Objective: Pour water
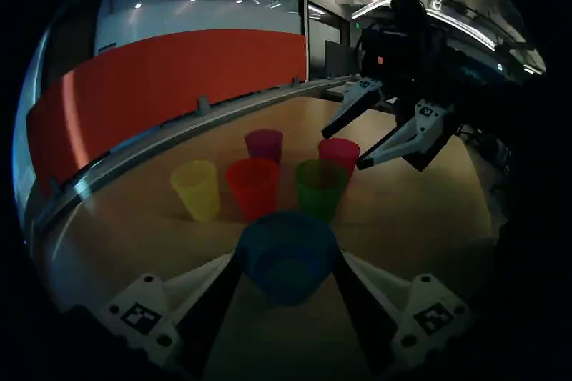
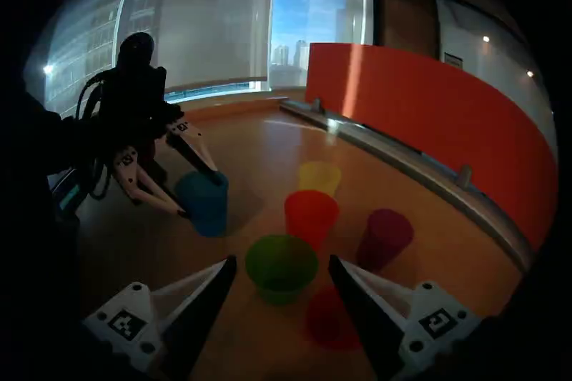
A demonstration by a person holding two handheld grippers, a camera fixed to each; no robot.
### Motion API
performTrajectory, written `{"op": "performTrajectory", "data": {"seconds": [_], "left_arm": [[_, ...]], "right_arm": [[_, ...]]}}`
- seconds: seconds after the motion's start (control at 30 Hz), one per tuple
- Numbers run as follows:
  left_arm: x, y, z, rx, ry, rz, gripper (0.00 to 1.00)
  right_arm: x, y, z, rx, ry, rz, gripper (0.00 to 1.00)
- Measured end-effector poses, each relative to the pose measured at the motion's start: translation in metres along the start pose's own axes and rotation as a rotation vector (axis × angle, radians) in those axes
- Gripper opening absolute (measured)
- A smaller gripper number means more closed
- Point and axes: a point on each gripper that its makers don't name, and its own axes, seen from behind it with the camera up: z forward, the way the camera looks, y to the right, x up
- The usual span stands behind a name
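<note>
Indoors, a wooden tabletop (image 1: 429,216) borders an orange wall (image 1: 179,81). The left hand-held gripper (image 1: 288,259) clamps the blue cup (image 1: 288,238) upright; the right hand-held gripper (image 2: 281,261) gapes open.

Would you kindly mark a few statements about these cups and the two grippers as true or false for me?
1. The left gripper holds the blue cup between its fingers. True.
2. The right gripper is shut on the green cup. False: its fingers are apart and grip nothing.
3. The yellow cup lies on its side. False: it stands upright on the table.
4. There are six cups: blue, green, yellow, plus the red cup, purple cup and pink cup. True.
5. The wall panel beyond the table is blue. False: it is red-orange.
</note>
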Motion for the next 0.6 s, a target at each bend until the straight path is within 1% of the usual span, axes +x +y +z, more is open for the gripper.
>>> {"op": "performTrajectory", "data": {"seconds": [0.4,0.6], "left_arm": [[0.016,-0.007,-0.014,0.024,0.047,-0.005,0.86],[0.020,-0.009,-0.020,0.030,0.061,-0.011,0.86]], "right_arm": [[-0.008,-0.002,0.019,0.017,-0.039,-0.005,1.00],[-0.012,-0.003,0.028,0.025,-0.056,-0.002,1.00]]}}
